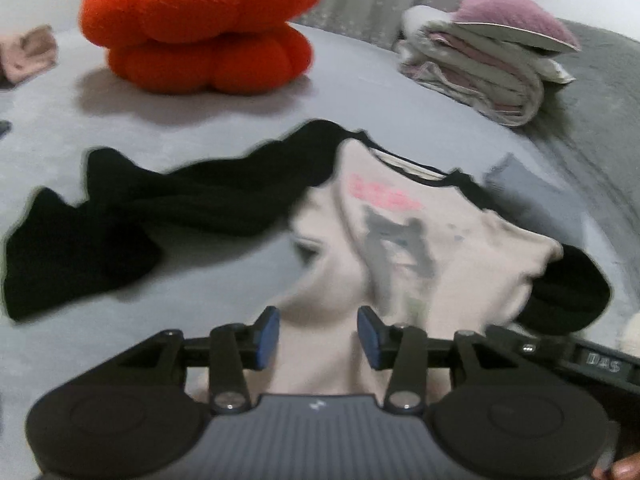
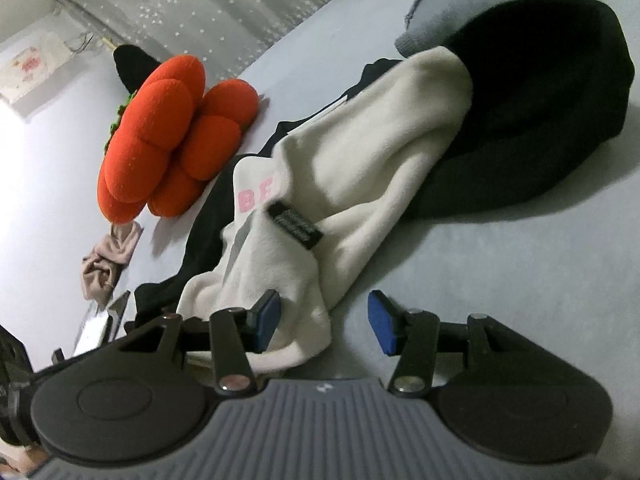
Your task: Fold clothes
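The left wrist view shows the printed front of the cream sweatshirt (image 1: 420, 240) with black sleeves, spread on the grey bed cover (image 1: 200, 128). The left gripper (image 1: 318, 334) stands partly open over its hem, pads clear of the cloth. Only here a stack of folded bedding (image 1: 480, 76) appears. The right wrist view shows the sweatshirt's black label (image 2: 296, 226); the right gripper (image 2: 324, 322) is open, hem cloth between its jaws. An orange cushion (image 2: 168, 132) sits before a spotted curtain (image 2: 208, 4).
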Demonstrator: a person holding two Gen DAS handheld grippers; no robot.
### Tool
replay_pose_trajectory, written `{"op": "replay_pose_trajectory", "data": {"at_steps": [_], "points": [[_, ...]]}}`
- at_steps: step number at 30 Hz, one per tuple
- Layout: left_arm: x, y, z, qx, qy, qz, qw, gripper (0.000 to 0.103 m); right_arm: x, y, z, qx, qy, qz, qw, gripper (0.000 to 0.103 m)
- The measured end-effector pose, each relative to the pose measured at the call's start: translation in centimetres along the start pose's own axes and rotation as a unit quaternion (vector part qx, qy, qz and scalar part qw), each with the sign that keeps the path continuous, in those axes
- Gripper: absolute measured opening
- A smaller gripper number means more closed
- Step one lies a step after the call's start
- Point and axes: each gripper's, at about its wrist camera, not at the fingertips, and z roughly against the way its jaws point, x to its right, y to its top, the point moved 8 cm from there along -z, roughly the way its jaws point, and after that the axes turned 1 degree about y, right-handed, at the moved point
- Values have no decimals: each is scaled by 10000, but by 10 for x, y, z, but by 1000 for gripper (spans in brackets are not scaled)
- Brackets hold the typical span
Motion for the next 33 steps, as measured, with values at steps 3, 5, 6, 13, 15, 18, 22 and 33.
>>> {"op": "replay_pose_trajectory", "data": {"at_steps": [3,5,6,13,15,18,22,33], "points": [[-20,3,4,-20,80,154,9998,44,0,-2,0,27,-50,101,9999,53],[-32,2,5,-83,93,262,9996,44,-1,-2,0,39,-71,137,9999,54],[-37,2,6,-127,91,301,9994,44,-2,-2,0,40,-75,151,9998,54],[-60,-16,1,-551,1,257,9981,44,-16,-9,-8,-193,89,264,9994,41],[-63,-22,3,-534,-197,289,9980,42,-20,-13,-10,-257,168,296,9991,24],[-65,-30,8,-500,-386,315,9975,38,-21,-12,-4,-126,75,235,9996,20],[-66,-42,19,-627,-529,316,9961,28,-16,-13,22,39,-110,204,9997,13],[-69,-78,56,-808,-706,553,9927,4,26,-32,127,388,-994,-139,9942,7]]}}
